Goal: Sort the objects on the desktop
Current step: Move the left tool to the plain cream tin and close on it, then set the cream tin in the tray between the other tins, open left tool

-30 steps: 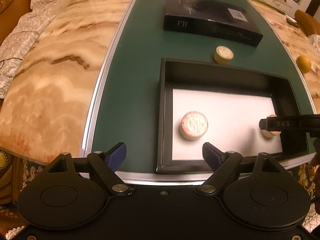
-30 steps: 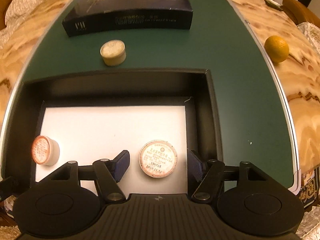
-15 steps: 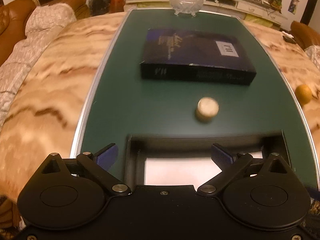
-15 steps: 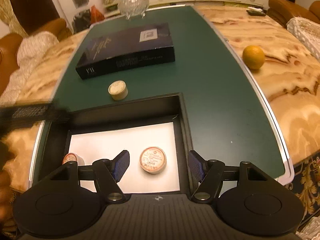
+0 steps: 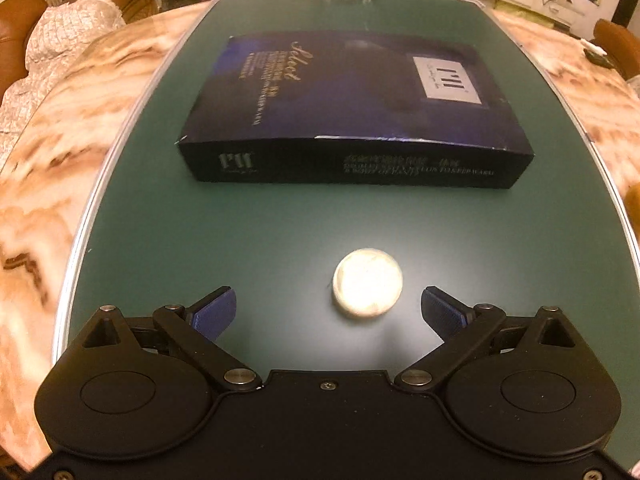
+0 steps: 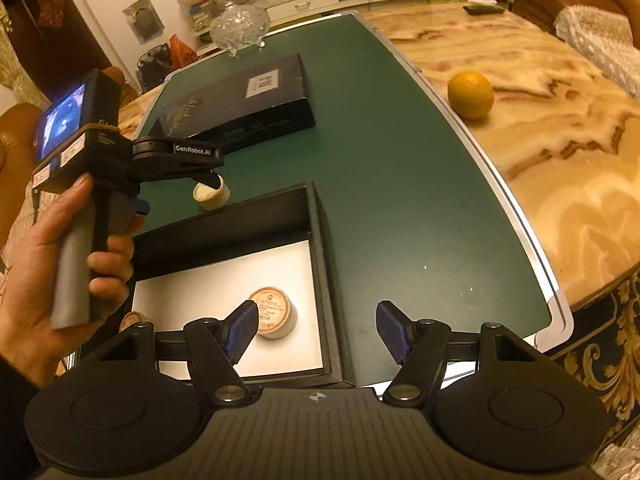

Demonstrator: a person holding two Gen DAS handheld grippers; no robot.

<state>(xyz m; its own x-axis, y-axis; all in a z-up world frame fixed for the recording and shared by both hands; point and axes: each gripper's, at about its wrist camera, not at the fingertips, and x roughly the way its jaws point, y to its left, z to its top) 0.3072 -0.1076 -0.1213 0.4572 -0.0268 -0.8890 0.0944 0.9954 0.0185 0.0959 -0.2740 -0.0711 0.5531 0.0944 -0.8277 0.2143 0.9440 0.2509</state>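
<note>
Our left hand-held gripper (image 5: 328,312) hangs wide open over the green surface (image 5: 248,232); the cream round tin (image 5: 368,282) sits just ahead between its fingertips, slightly right. It has no long axis.

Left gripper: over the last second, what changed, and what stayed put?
The left gripper left the black open tray, moved out over the green mat and opened wide around the loose cream round tin, not yet touching it. The right gripper pulled back, empty. Both tins in the tray, the dark box and the orange stayed put.
</note>
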